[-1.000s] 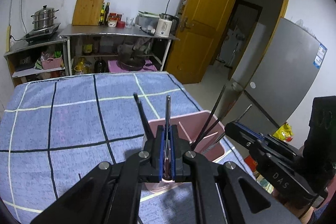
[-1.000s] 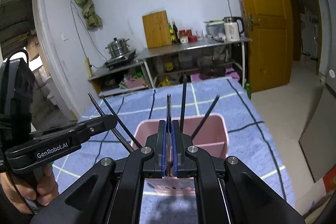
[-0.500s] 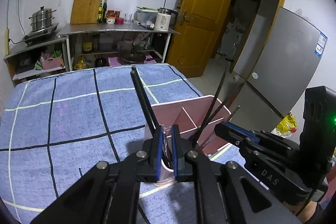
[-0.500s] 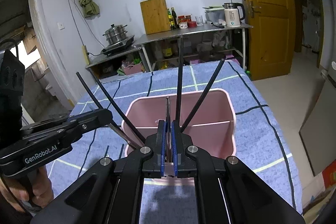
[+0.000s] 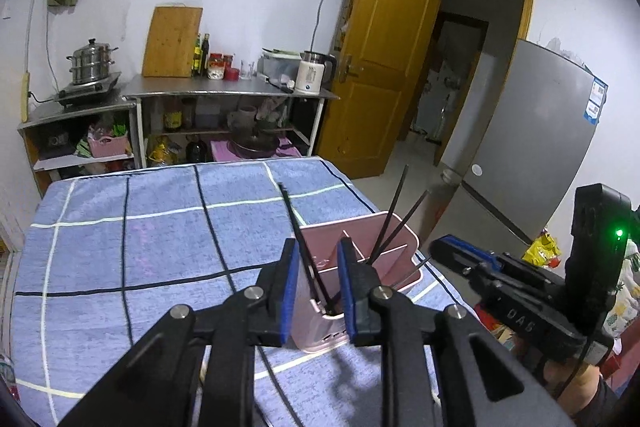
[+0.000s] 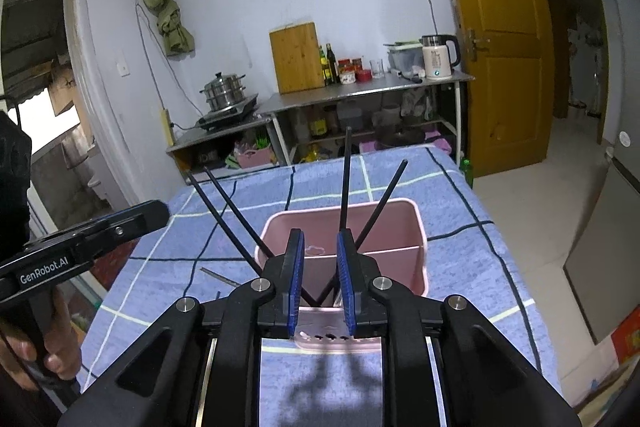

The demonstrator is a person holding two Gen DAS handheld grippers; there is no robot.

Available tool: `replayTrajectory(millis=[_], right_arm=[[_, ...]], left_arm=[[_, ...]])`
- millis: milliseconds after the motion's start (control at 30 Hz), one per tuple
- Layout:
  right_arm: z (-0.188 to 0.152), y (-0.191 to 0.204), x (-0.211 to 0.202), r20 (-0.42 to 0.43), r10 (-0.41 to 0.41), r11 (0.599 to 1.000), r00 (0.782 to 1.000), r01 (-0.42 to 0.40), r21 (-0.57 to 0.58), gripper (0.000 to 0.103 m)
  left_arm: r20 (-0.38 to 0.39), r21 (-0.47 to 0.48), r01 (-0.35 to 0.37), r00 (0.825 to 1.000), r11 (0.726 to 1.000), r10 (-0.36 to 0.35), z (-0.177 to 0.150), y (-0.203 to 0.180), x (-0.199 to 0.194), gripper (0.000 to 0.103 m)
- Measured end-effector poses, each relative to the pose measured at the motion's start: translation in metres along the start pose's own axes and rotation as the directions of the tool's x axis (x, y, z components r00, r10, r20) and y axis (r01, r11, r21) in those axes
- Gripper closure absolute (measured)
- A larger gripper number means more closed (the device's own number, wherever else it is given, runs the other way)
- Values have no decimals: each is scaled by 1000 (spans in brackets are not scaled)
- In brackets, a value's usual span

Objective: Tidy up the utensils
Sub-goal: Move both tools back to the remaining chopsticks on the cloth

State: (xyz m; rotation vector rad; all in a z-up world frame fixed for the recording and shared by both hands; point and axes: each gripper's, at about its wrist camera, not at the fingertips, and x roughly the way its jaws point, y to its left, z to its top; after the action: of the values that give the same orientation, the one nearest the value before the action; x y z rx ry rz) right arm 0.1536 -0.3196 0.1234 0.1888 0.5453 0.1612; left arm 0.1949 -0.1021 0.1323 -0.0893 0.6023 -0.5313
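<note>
Pink plastic is the material of the utensil holder (image 6: 400, 227), which stands on a desk covered with a blue checked cloth (image 6: 460, 211), near the edge where the person works. A partition divides the holder into compartments. Four black chopsticks (image 6: 345, 183) lean out of it: in the right wrist view two tilt to the left and two rise in the middle, one nearly upright and one tilted to the right. A small grey metal piece (image 6: 219, 277) lies on the cloth just left of the holder.

The left tongs (image 5: 318, 283) have just been opening. Their blue pads (image 5: 289, 291) now stand apart, and one chopstick (image 5: 298, 227) passes through the gap between them without being pressed, so the tongs are released. Its lower end is inside the near compartment of the holder.

The right tongs (image 6: 320, 277) have just been opening too. Their pads are apart, and nothing is clenched; the lower parts of the chopsticks are seen between them inside the holder, but I cannot see any contact.

Each tongs appears at the edge of the other camera, with a hand (image 6: 28, 351) around the handle. Behind the desk are a steel shelf (image 5: 224, 93) with a kettle (image 5: 310, 77), a cutting board (image 5: 172, 43) and a steamer pot (image 5: 92, 63).
</note>
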Motion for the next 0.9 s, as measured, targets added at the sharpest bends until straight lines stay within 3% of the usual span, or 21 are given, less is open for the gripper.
replayTrajectory(millis=[467, 900], right_arm=[[-21, 36, -34, 32, 65, 997, 997, -63, -47, 86], [-68, 67, 0, -103, 121, 988, 987, -130, -83, 86]], left_arm=[[39, -59, -97, 994, 994, 100, -39, 45, -52, 82], [-84, -140, -169, 984, 976, 158, -102, 87, -26, 82]])
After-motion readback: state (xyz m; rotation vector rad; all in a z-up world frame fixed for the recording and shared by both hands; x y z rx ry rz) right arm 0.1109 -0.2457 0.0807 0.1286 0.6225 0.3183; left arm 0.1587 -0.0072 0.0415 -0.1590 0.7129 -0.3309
